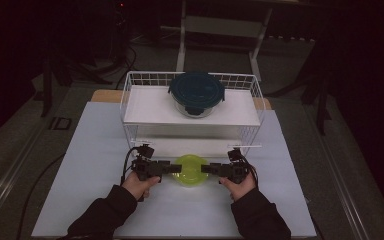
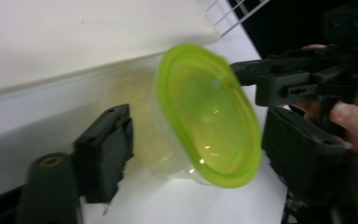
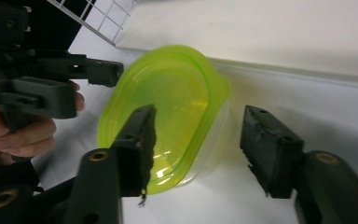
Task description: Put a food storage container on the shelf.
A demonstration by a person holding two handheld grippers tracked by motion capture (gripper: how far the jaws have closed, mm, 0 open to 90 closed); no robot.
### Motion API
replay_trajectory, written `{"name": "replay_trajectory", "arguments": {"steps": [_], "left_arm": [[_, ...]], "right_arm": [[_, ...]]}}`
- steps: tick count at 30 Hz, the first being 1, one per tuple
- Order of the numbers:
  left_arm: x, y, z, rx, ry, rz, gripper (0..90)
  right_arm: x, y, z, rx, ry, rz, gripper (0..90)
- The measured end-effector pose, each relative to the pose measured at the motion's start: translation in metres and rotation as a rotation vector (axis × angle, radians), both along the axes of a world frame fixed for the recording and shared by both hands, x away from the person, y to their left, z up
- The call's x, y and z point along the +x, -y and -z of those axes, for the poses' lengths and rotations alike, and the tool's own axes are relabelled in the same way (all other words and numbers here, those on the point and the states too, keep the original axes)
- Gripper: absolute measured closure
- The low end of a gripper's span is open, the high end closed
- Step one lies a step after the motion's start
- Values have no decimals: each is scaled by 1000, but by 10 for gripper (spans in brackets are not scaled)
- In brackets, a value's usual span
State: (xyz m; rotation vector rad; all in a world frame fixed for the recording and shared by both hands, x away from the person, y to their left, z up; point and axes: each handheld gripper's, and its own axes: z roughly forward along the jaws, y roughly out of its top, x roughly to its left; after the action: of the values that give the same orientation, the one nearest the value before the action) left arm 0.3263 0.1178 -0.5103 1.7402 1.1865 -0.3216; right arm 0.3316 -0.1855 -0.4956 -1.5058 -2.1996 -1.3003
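1. The green-lidded container (image 1: 190, 170) stood on the white table (image 1: 95, 150), just in front of the lower opening of the wire rack (image 1: 130, 100). It sat between the two grippers, a spot that let each hand approach it from its own side.

2. The left gripper (image 1: 169, 169) pointed inward from the left. In the left gripper view, the container (image 2: 205, 116) lay between its jaws, which stood apart. One pad sat just beside the clear wall and the other flanked the lid side. Whether either pad pressed on the container was hard to judge, as that frame was blurred.

3. The right gripper (image 1: 209, 170) mirrored this from the other side. In the right gripper view one jaw overlapped the lid of the container (image 3: 168, 112), while the other jaw stood off to the side with a bare strip of table between it and the wall. The jaws were therefore apart and had not clamped.

4. The opposed, level approach suggested a two-sided hold, probably so that the light tub could be lifted without tipping.

5. A dark-lidded glass bowl (image 1: 196, 94) rested on the rack's upper shelf (image 1: 145, 107), well apart from both hands. The lower shelf (image 1: 155, 145) behind the green container was bare, perhaps its destination.
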Motion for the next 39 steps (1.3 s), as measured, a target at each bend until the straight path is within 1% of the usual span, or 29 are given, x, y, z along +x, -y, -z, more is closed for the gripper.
{"name": "replay_trajectory", "arguments": {"steps": [1,2,3,4,5,6,7,9,10,11,12,13,14,16,19,22,23,24,25,26,27,28,31,32,34,37,39], "left_arm": [[0,1,1,5,-4,1,341],[0,2,2,13,-15,-3,364],[1,2,3,7,-22,-6,414],[1,2,4,14,-29,-13,455],[2,3,5,15,-41,-16,490],[3,2,7,7,-55,-11,521],[3,2,8,14,-62,-13,573],[3,1,10,-2,-81,0,633],[3,0,10,-7,-82,5,645],[2,1,9,-8,-84,7,675],[1,2,8,1,-76,3,685],[0,2,7,9,-75,0,690],[0,2,7,6,-81,0,700],[-1,2,6,13,-74,6,710],[-3,2,4,22,-74,17,721],[-6,1,2,40,-72,24,732],[-7,1,2,46,-74,26,736],[-9,0,2,46,-75,27,740],[-10,0,1,44,-82,25,746],[-10,0,1,44,-82,25,751],[-14,0,0,47,-84,23,751],[-16,-1,0,51,-82,25,768],[-19,-3,0,54,-68,21,795],[-20,-3,0,53,-62,24,795],[-21,-4,-1,46,-65,26,796],[-23,-5,-5,43,-59,28,798],[-23,-5,-5,43,-59,28,798]], "right_arm": [[0,0,1,-6,-6,0,487],[0,-1,2,-13,-8,2,504],[0,-2,2,-15,-15,-3,530],[0,-2,3,-23,-15,-2,547],[-1,-3,3,-29,-18,-1,582],[-1,-4,4,-30,-24,-4,599],[-1,-4,4,-32,-26,-2,633],[-2,-4,5,-33,-29,0,666],[-2,-4,5,-29,-31,1,672],[-2,-4,6,-26,-36,-2,687],[-3,-4,5,-29,-40,-3,697],[-3,-5,4,-45,-34,-2,698],[-4,-6,3,-56,-29,-4,703],[-6,-7,2,-64,-27,-1,712],[-8,-6,1,-52,-40,-4,728],[-10,-5,1,-22,-53,-11,749],[-10,-6,1,-13,-51,-12,759],[-12,-6,1,-2,-56,-15,769],[-13,-6,0,-5,-45,-14,775],[-13,-6,0,-5,-45,-14,775],[-14,-7,-1,-9,-39,-13,782],[-18,-9,-4,-25,-21,-10,799],[-23,-11,-7,-52,0,-25,809],[-24,-12,-7,-54,0,-25,810],[-26,-12,-8,-58,3,-28,809],[-27,-12,-10,-52,8,-29,810],[-28,-12,-11,-51,10,-29,810]]}}
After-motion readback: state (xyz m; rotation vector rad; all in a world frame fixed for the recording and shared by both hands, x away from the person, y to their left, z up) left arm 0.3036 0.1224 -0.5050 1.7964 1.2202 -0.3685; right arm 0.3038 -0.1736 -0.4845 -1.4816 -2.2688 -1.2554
